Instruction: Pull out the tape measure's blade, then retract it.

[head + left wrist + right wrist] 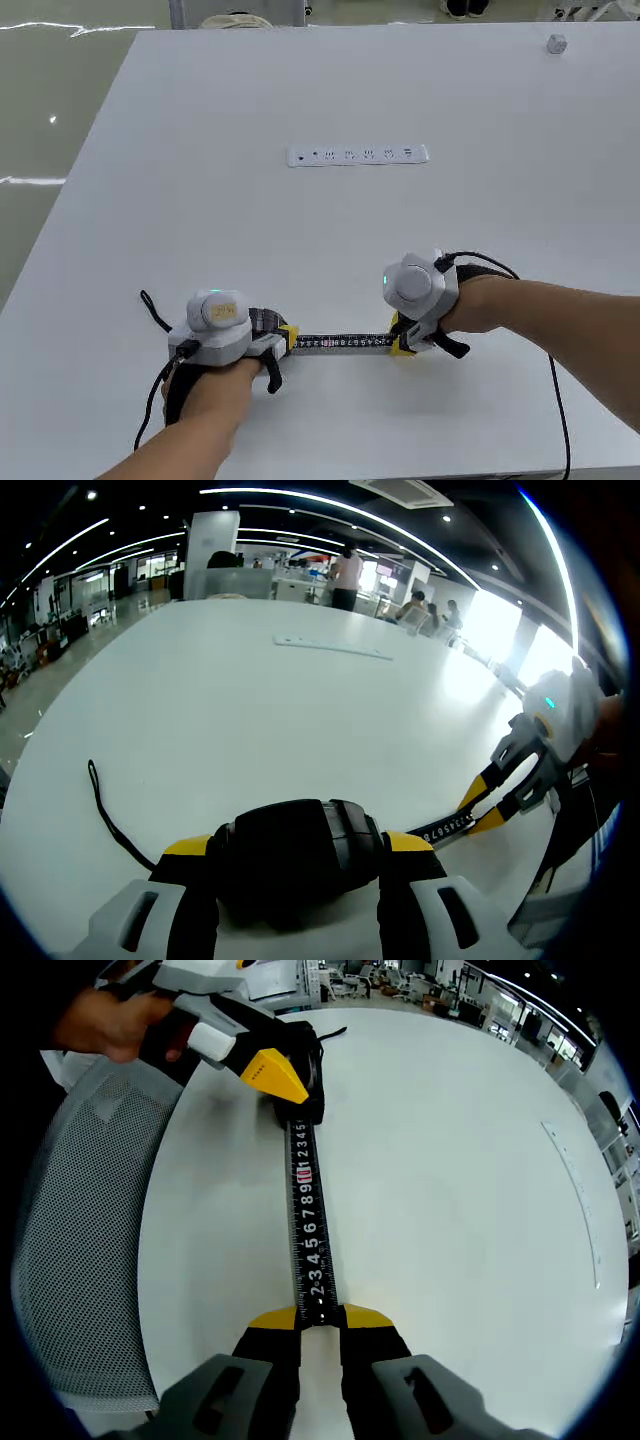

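Note:
A black tape measure case (pixel 295 855) lies on the white table, and my left gripper (pixel 298 852) is shut on it, yellow tips on either side. In the head view the case (pixel 266 324) sits by the left gripper (pixel 284 338) near the front edge. Its black blade (pixel 307 1218) with white numbers is drawn out a short way across the table (pixel 340 342). My right gripper (pixel 320 1317) is shut on the blade's end; in the head view the right gripper (pixel 400 343) is to the right of the case. The case's black wrist cord (pixel 108 815) trails left.
A white power strip (pixel 357 155) lies mid-table, well beyond the grippers. A small grey object (pixel 556 43) sits at the far right corner. A mesh chair back (pixel 80 1250) stands beside the table's near edge. People and desks show in the room beyond.

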Motion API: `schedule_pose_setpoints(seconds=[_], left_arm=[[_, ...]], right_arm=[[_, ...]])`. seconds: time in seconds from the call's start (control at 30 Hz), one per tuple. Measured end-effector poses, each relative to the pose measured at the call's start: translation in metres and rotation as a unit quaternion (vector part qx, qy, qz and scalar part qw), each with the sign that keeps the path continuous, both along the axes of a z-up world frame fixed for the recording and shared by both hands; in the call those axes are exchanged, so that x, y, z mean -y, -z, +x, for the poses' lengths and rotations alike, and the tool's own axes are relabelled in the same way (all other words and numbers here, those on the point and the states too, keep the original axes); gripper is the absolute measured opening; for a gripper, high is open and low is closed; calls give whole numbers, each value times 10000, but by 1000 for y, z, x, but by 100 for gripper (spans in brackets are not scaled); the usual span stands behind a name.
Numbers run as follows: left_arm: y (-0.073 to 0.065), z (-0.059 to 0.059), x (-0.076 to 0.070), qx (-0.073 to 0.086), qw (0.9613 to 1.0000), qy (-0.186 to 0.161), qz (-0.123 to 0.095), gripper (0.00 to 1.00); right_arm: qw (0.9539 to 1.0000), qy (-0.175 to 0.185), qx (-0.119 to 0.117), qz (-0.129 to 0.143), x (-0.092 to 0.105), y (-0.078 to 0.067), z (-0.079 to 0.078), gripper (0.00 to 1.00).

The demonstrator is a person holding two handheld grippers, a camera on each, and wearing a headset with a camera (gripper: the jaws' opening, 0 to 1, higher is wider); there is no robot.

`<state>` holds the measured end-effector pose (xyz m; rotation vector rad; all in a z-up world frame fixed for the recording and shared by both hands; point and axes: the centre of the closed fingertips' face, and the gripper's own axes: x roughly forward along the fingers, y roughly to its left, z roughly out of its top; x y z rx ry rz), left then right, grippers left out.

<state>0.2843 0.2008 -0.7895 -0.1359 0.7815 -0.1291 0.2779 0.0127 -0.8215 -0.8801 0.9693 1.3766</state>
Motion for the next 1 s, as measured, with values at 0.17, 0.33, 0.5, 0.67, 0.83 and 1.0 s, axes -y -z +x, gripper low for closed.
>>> schedule_pose_setpoints(seconds=[0.17,0.33,0.5,0.67,0.83,1.0], left_arm=[[0,0,0,6,10000,-6,3,61],[0,0,0,7,10000,-10,-3,61],[0,0,0,3,10000,-14,-12,61],[1,1,0,3,10000,-13,-13,61],[1,1,0,1,10000,-13,-17,61],[0,1,0,4,10000,-17,-15,61]], right_arm=[[10000,-10,2,9,-2,0,-1,14],[10000,-15,5,34,-4,0,-1,14],[10000,-17,3,44,-6,-1,-1,14],[10000,-19,2,65,-7,-1,-1,14],[10000,-31,5,82,-10,-2,-2,14],[9999,-39,2,94,-12,-3,-3,14]])
